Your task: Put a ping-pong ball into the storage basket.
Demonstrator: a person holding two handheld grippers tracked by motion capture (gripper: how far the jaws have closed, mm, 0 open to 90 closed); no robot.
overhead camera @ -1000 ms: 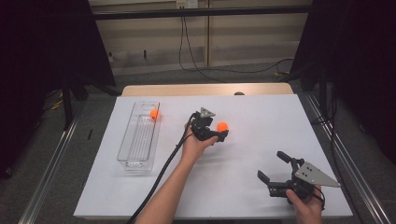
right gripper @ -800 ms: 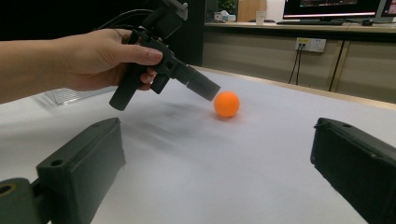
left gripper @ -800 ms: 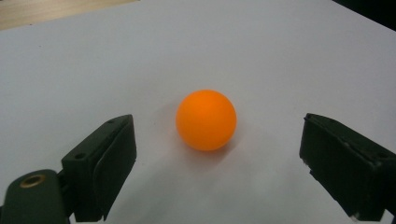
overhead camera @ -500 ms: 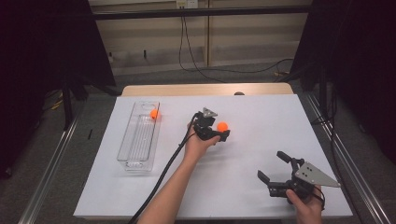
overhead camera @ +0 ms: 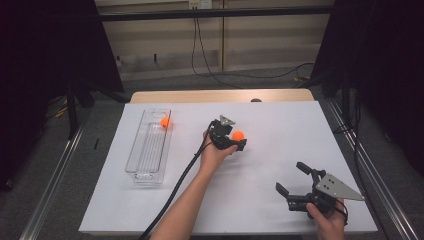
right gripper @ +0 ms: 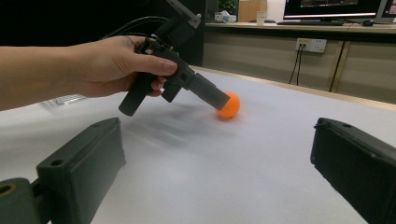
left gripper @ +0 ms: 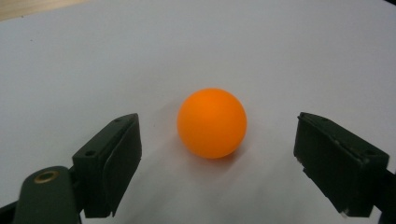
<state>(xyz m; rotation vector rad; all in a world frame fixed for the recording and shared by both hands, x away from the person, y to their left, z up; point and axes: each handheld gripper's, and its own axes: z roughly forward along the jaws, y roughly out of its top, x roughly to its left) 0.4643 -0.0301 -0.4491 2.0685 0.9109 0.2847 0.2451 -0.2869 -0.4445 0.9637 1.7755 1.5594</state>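
Closing in, the left gripper (left gripper: 217,163) has its jaws apart on each side of the orange ball (left gripper: 212,123), not touching it yet. The ball sits on the white table (overhead camera: 280,150), away from the clear tray (overhead camera: 148,172). It looks light, smooth and rolly, so pinch its round middle gently.

Table sheet (overhead camera: 280,150) evenly bright under overhead light; surroundings from 9 to 3 o'clock fall dark. Soft shadows only. Near jaws slightly blurred in both gripper views.
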